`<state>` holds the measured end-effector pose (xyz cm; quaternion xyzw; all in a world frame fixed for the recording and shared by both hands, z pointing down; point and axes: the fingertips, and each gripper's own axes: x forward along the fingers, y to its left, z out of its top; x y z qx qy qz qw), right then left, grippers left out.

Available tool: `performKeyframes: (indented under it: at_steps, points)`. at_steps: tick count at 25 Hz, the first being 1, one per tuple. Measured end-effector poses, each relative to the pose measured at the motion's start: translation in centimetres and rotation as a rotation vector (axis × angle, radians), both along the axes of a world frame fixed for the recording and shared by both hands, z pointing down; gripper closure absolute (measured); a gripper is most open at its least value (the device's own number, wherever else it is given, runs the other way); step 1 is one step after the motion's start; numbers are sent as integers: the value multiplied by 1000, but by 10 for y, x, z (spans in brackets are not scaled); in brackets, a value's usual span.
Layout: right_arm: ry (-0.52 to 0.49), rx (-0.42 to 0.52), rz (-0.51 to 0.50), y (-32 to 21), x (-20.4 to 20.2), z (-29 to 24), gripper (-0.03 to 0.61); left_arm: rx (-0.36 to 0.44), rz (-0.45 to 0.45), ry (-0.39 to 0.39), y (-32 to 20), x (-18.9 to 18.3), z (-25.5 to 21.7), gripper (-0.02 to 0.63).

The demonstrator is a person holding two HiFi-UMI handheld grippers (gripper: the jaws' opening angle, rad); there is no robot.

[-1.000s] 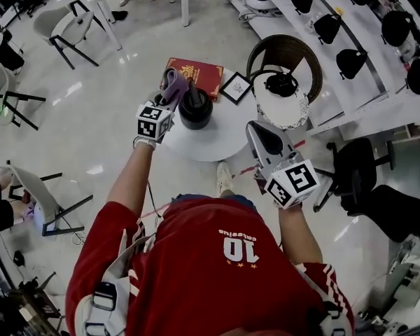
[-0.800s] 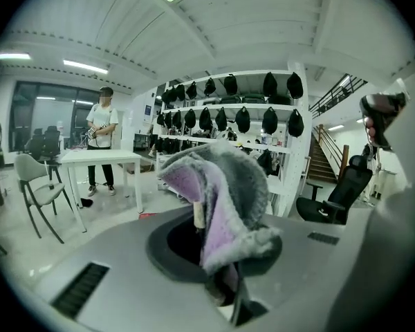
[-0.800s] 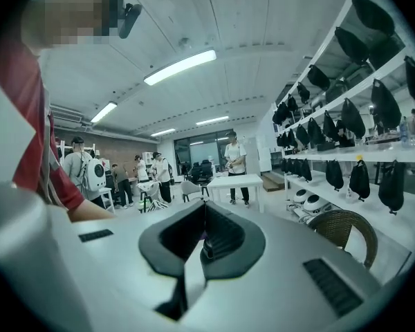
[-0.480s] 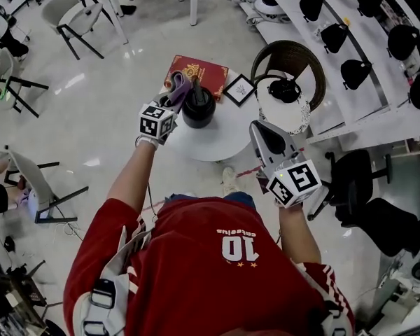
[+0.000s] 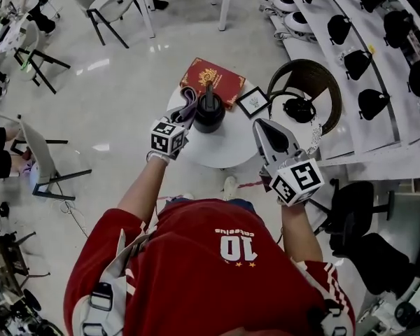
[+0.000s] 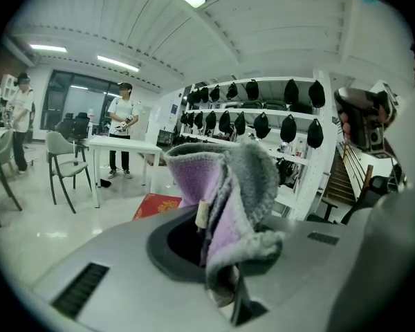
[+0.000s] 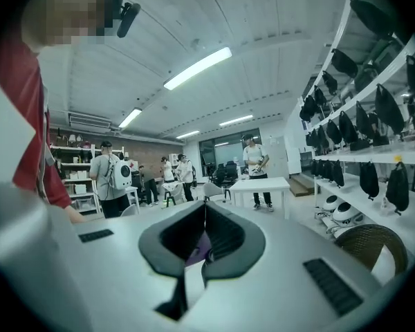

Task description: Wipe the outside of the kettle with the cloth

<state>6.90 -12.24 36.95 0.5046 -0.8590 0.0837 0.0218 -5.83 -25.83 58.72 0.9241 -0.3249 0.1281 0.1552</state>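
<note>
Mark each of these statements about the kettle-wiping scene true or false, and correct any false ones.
1. The left tool grips a purple and grey cloth. True.
2. The right tool holds the kettle. False: its jaws are together on nothing, and it is held off to the side of the kettle.
3. The kettle stands on the round white table. True.
4. The red book lies on the floor. False: it lies on the table, just behind the kettle.
5. The cloth is held close beside the kettle. True.
</note>
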Motion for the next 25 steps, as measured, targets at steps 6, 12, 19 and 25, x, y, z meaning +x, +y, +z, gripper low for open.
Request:
performKeyframes:
  at_steps: [6, 12, 19, 25]
  points:
    - [-1, 7, -65, -8, 2, 2, 561, 8, -54, -23, 14, -4, 1, 567]
    - [-47, 12, -84, -13, 8, 0, 561, 21, -45, -77, 30, 2, 4, 566]
    - [-74, 15, -104, -15, 16, 4, 561, 10, -19, -115, 51, 11, 16, 568]
    - [-84, 10, -115, -15, 25, 7, 561, 1, -5, -130, 64, 21, 20, 567]
